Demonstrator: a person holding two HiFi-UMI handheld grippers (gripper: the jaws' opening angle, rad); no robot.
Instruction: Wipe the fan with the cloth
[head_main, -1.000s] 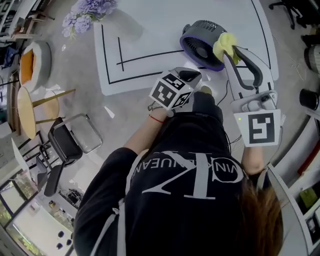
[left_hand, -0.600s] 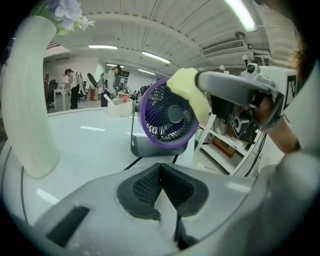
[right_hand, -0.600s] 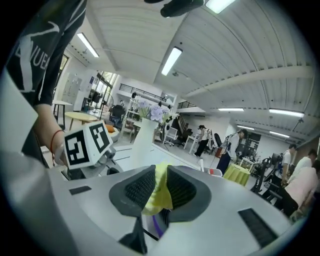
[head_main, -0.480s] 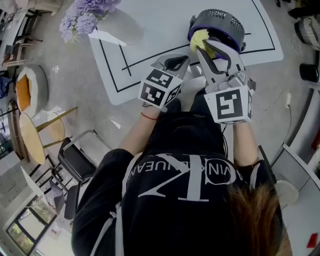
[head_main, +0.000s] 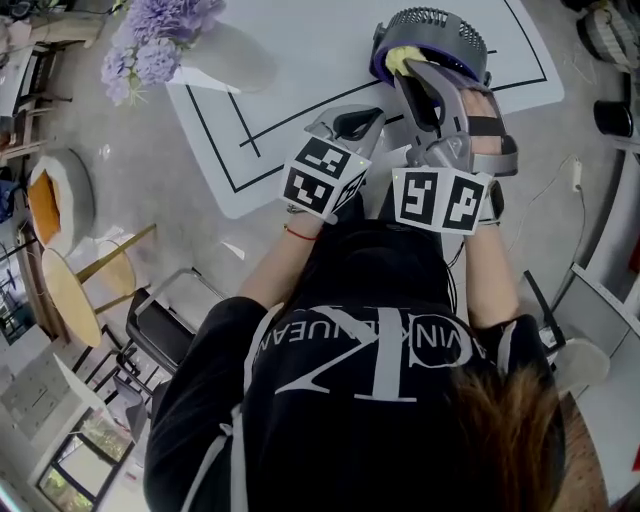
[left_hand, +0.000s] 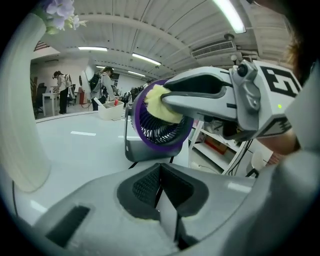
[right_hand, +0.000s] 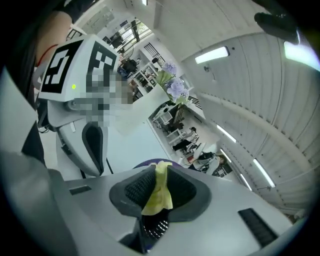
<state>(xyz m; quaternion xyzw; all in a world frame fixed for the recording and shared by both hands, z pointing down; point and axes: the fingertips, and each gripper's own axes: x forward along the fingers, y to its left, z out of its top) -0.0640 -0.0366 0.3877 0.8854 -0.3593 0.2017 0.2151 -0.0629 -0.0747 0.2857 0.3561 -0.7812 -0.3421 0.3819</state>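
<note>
one fan (head_main: 440, 22), one cloth (head_main: 398, 58) pinched in right tongs (right_hand: 160, 175)

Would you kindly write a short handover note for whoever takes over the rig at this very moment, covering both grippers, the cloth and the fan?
Right gripper: shut on the yellow cloth, which is held against the upper part of the fan's purple front.
Left gripper: shut and empty, held on the near side of the fan, not touching it.
Fan: upright on the white table, its front facing the person.
Done: the cloth is gripped and brought to the fan.
Left: wipe the front and the housing. How much is already wiped does not show.
</note>
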